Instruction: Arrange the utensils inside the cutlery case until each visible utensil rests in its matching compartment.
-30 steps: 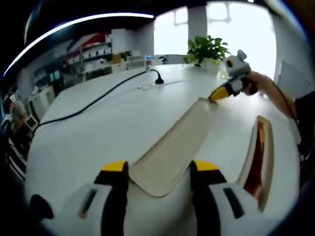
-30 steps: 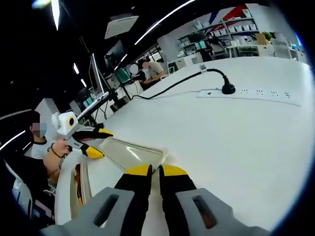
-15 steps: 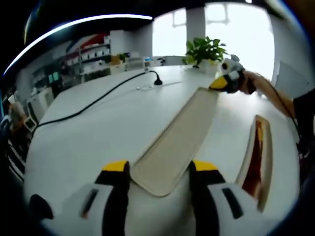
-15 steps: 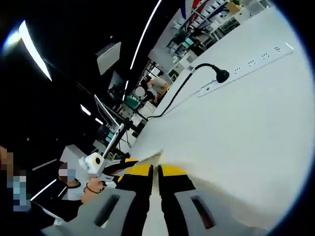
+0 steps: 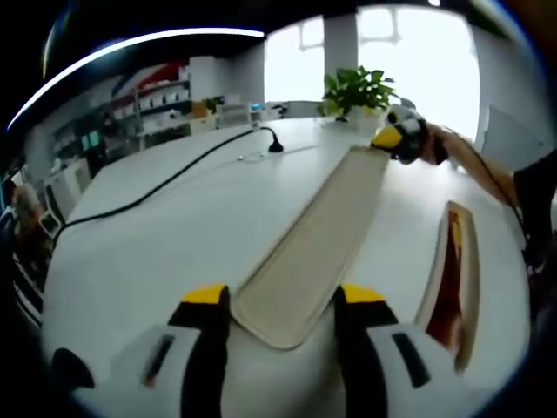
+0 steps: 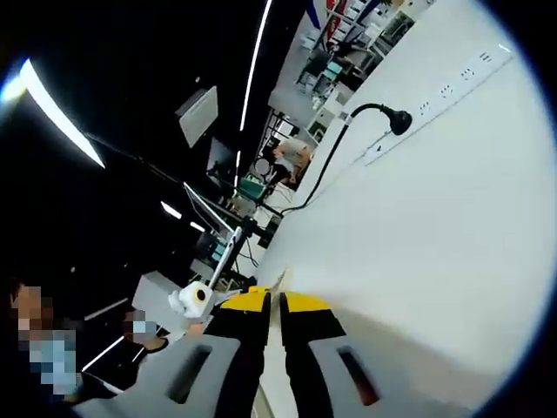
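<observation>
A long beige lid (image 5: 313, 244) of the cutlery case lies across the white table (image 5: 174, 252). Its near rounded end sits between the jaws of my left gripper (image 5: 280, 300), which stand open on either side of it. At the lid's far end my right gripper (image 5: 385, 138) is shut on the rim, with a person's hand (image 5: 448, 148) behind it. In the right gripper view the jaws of that gripper (image 6: 272, 300) are pressed together on the lid's thin edge (image 6: 280, 279). The open case (image 5: 470, 261) lies to the right, with red and orange showing inside; I cannot make out the utensils.
A black cable (image 5: 165, 183) runs over the table to a plug (image 5: 275, 144) in a white power strip (image 6: 435, 91). A potted plant (image 5: 352, 87) stands at the far edge. Shelves and desks with people lie beyond the table.
The right gripper has carried the lid's far end a little farther away and higher, and its view has tilted up. The left gripper has stayed put.
</observation>
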Demonstrator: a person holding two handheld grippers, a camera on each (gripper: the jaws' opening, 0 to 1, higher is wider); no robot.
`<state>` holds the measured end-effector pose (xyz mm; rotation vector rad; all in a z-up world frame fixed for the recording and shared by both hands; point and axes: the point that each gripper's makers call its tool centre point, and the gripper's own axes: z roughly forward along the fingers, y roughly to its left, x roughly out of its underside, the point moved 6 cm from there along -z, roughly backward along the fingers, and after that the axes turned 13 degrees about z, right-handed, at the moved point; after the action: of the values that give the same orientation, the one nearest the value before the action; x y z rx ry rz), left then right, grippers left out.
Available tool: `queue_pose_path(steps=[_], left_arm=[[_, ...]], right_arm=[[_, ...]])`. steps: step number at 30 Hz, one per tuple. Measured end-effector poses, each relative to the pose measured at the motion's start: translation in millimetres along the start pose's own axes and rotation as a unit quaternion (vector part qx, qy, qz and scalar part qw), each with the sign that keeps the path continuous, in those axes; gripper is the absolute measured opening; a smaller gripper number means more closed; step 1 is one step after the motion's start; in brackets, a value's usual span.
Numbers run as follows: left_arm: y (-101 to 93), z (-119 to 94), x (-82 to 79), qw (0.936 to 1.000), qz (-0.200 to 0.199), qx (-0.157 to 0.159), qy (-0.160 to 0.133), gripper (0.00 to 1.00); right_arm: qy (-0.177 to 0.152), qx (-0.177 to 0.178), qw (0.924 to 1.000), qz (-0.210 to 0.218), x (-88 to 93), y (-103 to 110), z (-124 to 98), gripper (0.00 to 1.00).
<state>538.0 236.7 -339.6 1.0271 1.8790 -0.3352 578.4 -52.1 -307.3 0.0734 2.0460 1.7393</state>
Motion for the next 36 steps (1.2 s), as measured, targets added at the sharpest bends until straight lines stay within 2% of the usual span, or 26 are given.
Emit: queue_pose_path(steps=[10,15,23,28,36], left_arm=[[0.6,0,0.3,1.0,0.004,0.005,-0.005,0.51],[1.3,1,0.5,0.9999,0.007,0.007,-0.006,0.5],[2.5,0,1.8,0.9998,0.011,0.011,-0.011,0.49],[3.3,0,2.4,0.9998,0.011,0.012,-0.012,0.48],[4.3,-1,3.1,0.9997,0.012,0.015,-0.013,0.46]], right_arm=[[0.02,-0.068,0.9967,0.04,4.5,12,2,0.02],[0.016,-0.051,0.9979,0.036,2.8,8,3,0.02],[0.004,-0.057,0.9968,0.056,6.6,5,6,0.02],[0.003,-0.031,0.9981,0.052,6.4,0,6,0.13],[0.004,0.001,0.9965,0.083,5.5,-17,6,0.17]])
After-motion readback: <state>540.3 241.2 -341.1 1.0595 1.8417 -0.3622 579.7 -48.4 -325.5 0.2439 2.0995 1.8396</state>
